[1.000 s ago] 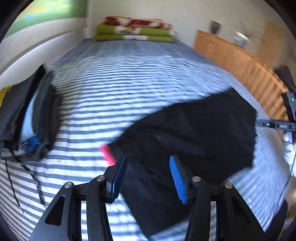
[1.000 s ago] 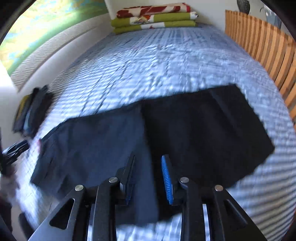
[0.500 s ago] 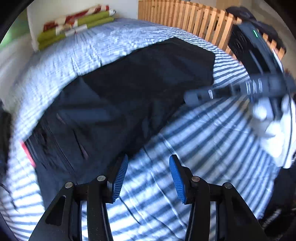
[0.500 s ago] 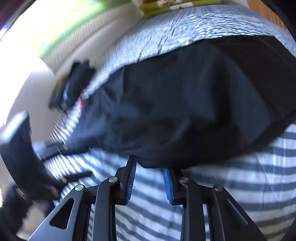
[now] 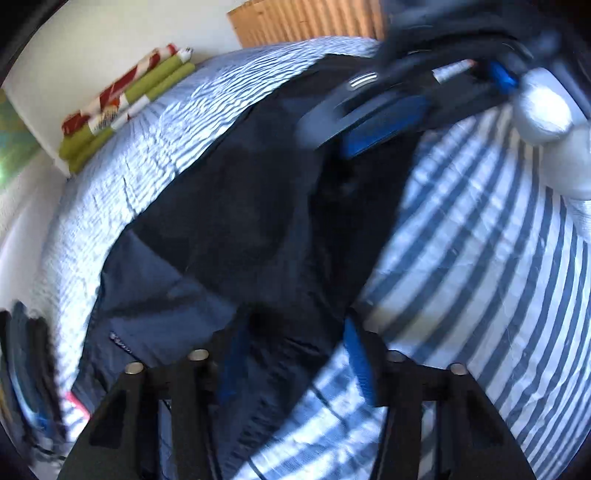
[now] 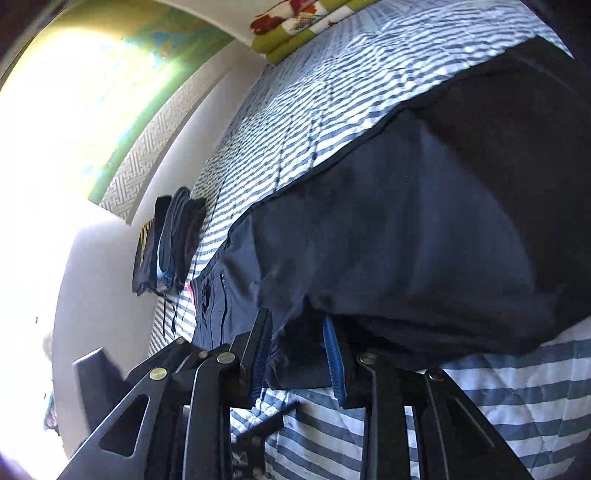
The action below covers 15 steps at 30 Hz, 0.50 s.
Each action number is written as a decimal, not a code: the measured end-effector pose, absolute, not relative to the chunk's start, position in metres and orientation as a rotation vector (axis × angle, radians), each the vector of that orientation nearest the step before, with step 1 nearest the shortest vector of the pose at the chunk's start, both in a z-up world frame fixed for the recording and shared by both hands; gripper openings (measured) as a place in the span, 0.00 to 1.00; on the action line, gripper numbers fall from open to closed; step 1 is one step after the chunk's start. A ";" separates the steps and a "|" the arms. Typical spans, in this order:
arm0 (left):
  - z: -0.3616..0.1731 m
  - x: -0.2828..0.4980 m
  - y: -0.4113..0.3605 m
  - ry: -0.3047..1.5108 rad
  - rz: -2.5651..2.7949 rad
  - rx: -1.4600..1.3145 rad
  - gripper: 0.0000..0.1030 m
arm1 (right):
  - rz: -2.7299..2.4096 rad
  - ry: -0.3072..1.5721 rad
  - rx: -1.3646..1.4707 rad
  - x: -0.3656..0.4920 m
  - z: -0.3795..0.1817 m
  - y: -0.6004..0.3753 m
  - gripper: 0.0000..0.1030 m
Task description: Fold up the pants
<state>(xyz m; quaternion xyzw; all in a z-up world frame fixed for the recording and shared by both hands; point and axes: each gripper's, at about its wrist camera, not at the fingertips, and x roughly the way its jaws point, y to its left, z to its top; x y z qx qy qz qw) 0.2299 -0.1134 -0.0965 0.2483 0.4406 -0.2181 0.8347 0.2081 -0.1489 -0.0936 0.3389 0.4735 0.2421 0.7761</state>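
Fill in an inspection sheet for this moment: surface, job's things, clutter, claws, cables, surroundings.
Surface: striped bedspread, wrinkled.
Job's things: dark pants spread flat across the bed.
Clutter: stack of folded clothes at the bed's edge; folded green and red blankets at the far end.
Claws: left claw open over the pants' near edge; right claw open, the pants' edge between its fingers.
Cables: nothing seen.
Surroundings: wooden slatted panel; patterned wall.

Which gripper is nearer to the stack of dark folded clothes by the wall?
Left. The left gripper sits over the pants end next to the stack of dark folded clothes; the right gripper is farther along the near edge.
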 end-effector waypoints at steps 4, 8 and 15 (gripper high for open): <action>-0.095 0.254 -0.088 0.979 -0.509 0.368 0.52 | 0.532 0.974 0.767 0.204 -0.084 -0.176 0.26; -0.099 0.258 -0.086 0.993 -0.543 0.343 0.54 | 0.664 0.984 0.707 0.203 -0.081 -0.175 0.27; -0.104 0.262 -0.079 1.015 -0.573 0.303 0.56 | 0.667 1.060 0.301 0.207 -0.081 -0.138 0.28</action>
